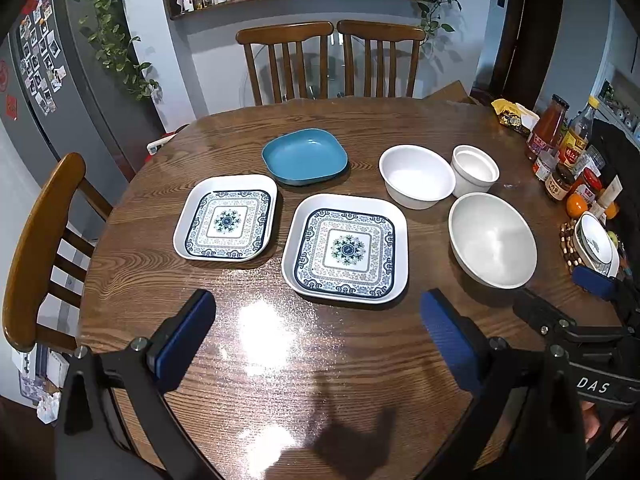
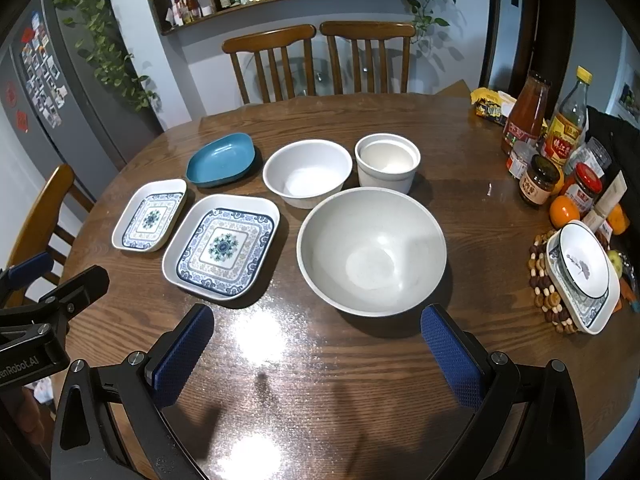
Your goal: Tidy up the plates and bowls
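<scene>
We hold both claws above the table (image 1: 360,128), each spread wide and gripping nothing. Ahead of the left claw (image 1: 318,340) lie two patterned plates (image 1: 346,250) and a blue dish (image 1: 304,156). Just ahead of the right claw (image 2: 318,344) sits the big bowl (image 2: 372,250), two smaller bowls (image 2: 307,170) behind it.

- The left gripper (image 1: 318,336) fills the bottom of the left wrist view, its two blue-padded fingers (image 1: 186,338) spread wide apart with nothing between them.
- The right gripper (image 2: 317,344) sits likewise at the bottom of the right wrist view, blue pads (image 2: 450,354) wide apart, holding nothing.
- In the left wrist view the right gripper also shows at the lower right edge, black frame and a blue pad.
- In the right wrist view the left gripper shows at the left edge, mid-height.
- A bit of skin shows at the lower right of the left wrist view.
</scene>
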Action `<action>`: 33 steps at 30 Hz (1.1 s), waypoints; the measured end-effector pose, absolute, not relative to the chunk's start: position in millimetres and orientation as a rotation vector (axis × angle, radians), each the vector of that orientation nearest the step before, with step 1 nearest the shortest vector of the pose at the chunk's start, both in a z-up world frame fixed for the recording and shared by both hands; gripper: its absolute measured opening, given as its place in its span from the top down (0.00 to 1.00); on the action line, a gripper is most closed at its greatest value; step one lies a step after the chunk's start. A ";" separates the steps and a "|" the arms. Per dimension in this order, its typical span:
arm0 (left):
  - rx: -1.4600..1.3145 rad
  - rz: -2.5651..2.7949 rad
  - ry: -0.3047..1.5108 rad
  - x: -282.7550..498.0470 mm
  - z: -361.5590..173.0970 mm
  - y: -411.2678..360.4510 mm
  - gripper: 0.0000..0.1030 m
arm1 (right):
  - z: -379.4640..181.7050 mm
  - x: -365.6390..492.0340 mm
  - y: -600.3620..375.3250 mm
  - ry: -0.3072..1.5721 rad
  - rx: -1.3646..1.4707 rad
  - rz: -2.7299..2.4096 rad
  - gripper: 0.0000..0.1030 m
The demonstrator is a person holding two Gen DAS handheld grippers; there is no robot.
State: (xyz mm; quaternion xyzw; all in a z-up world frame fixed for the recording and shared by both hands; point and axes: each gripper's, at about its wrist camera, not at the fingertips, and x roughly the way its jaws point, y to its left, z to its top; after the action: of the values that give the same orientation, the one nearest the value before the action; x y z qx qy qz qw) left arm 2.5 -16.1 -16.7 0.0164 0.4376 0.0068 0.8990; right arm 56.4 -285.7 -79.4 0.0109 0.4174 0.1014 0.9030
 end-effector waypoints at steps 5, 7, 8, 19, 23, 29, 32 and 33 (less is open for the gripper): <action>0.024 0.004 0.913 3.9 -19.7 -16.8 0.01 | -80.1 56.7 -285.9 0.865 0.024 0.212 0.00; 0.022 0.004 0.919 5.3 -22.2 -16.7 0.01 | -82.4 57.4 -286.5 0.867 0.026 0.212 0.00; 0.023 0.005 0.924 5.9 -23.0 -16.4 0.01 | -83.4 57.8 -286.6 0.869 0.026 0.211 0.00; -0.123 -0.078 0.975 19.0 -41.0 -0.8 0.01 | -95.6 58.9 -281.0 0.895 0.049 0.282 0.00; -0.230 -0.105 1.020 31.0 -59.9 15.8 0.01 | -111.8 61.8 -266.8 0.953 0.066 0.363 0.00; -0.336 -0.102 1.070 47.1 -78.6 41.7 0.07 | -128.4 72.9 -243.0 1.012 0.082 0.424 0.00; -0.331 -0.090 1.090 56.3 -88.9 49.0 0.18 | -133.1 78.6 -230.4 1.020 0.068 0.435 0.00; -0.322 -0.088 1.101 59.6 -93.8 50.7 0.23 | -134.3 81.1 -227.8 1.020 0.067 0.435 0.00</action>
State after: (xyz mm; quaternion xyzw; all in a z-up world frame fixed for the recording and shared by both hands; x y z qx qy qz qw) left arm 59.5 50.7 -93.8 -0.1523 0.5206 -0.0415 0.8391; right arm 81.1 -227.8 -134.3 0.0316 0.4844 0.2065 0.8496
